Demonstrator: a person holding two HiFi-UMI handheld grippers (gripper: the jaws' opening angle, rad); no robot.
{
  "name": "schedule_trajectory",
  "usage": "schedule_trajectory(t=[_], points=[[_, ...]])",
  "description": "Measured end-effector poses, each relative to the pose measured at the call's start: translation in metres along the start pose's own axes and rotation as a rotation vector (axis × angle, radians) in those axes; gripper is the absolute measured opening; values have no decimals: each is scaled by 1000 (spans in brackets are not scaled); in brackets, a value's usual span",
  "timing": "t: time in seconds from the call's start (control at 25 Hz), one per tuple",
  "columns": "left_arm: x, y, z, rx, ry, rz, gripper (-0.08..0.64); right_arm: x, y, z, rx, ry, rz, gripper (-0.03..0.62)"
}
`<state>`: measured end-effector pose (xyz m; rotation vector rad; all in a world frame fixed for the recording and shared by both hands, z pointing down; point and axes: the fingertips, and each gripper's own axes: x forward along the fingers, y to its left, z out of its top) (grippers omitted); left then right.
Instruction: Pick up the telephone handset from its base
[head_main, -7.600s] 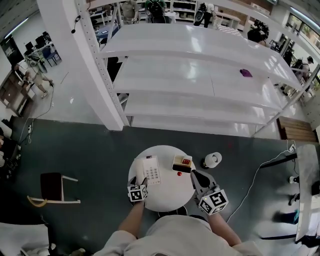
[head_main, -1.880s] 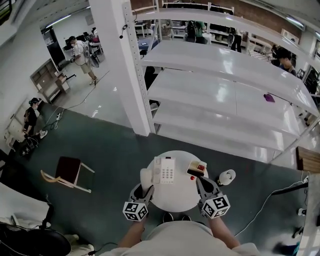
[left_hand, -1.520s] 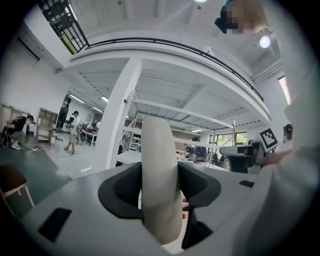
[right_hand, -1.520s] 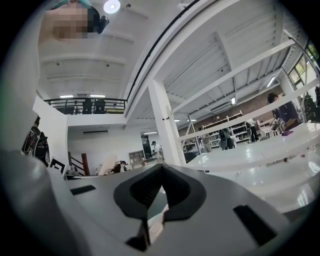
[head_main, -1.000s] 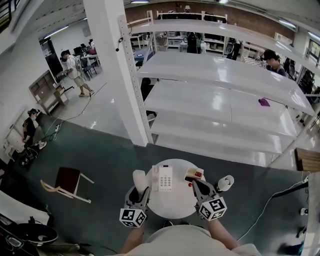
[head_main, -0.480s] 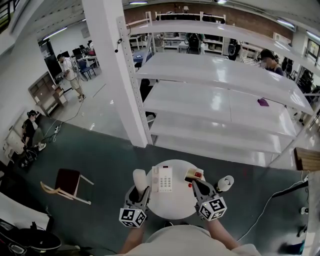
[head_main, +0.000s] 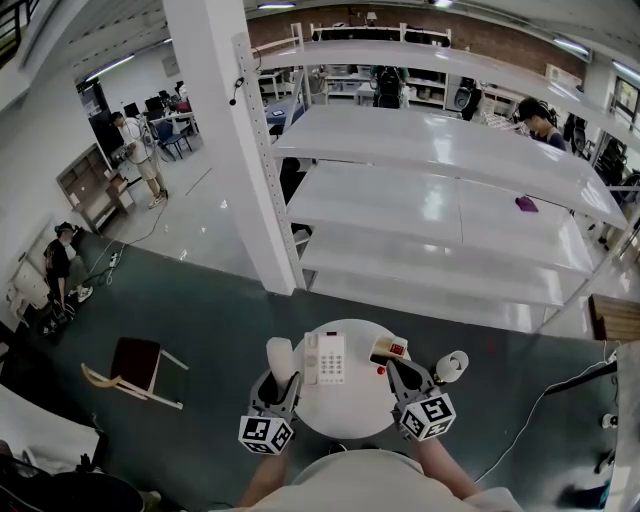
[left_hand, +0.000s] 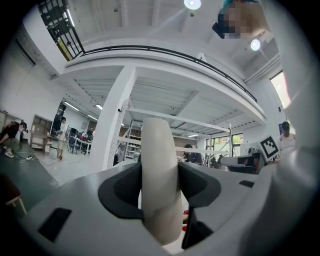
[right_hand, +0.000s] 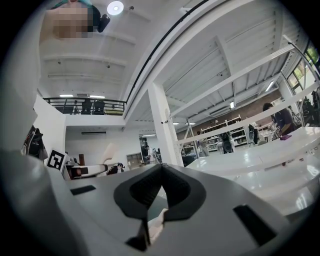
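Note:
The white telephone handset (head_main: 279, 358) stands upright off the left side of the white base with its keypad (head_main: 329, 358), which lies on the round white table (head_main: 345, 405). My left gripper (head_main: 283, 383) is shut on the handset's lower part. In the left gripper view the handset (left_hand: 159, 165) fills the gap between the jaws of the left gripper (left_hand: 159, 197), pressed from both sides. My right gripper (head_main: 398, 371) hovers over the table's right side, shut and empty; its tips meet in the right gripper view (right_hand: 161, 168), where the handset (right_hand: 108, 151) shows far left.
A small box with a red display (head_main: 390, 349) and a tiny red object (head_main: 380, 370) sit at the table's right. A white cup-like thing (head_main: 452, 366) stands beside the table. A chair (head_main: 133, 368) is at left, and a white column (head_main: 225, 150) and shelving (head_main: 450, 190) beyond.
Several seconds ago the handset lay on the base; since then it has been lifted off and carried to the base's left. Over the last second neither gripper has visibly moved.

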<state>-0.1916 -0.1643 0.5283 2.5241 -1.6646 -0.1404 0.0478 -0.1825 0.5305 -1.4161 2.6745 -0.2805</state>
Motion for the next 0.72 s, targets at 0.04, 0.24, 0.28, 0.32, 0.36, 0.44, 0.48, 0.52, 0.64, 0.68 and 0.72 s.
schedule_trajectory(t=[0.04,0.24,0.28,0.32,0.36,0.44,0.48,0.52,0.64,0.68,0.72], points=[[0,0,0,2,2,1,224,0,-1,1,0,-1,-3,8],[0,0,1,11,7,-3,224,-1,-6,3,4,-8,-14,8],[1,-1,2,12,7,-3,224,-1,-8,4,3,-8,-14,8],[2,-1,2,11,7,-3,224,-1,-9,5,3,-8,-14,8],[2,-2,3,10,7,-3,224,-1,-9,5,4,-8,-14,8],[1,-1,3,7,7,-5,224,-1,-9,5,4,-8,-15,8],[2,-1,3,7,8,-7,224,0,-9,4,3,-8,-15,8],[2,0,2,7,9,-9,224,1,-9,4,3,-8,-15,8],[4,1,3,10,12,-13,224,4,-9,4,4,-8,-15,8],[5,0,3,10,12,-14,224,4,-10,4,5,-8,-15,8],[5,0,3,11,12,-16,224,5,-10,4,5,-7,-15,8]])
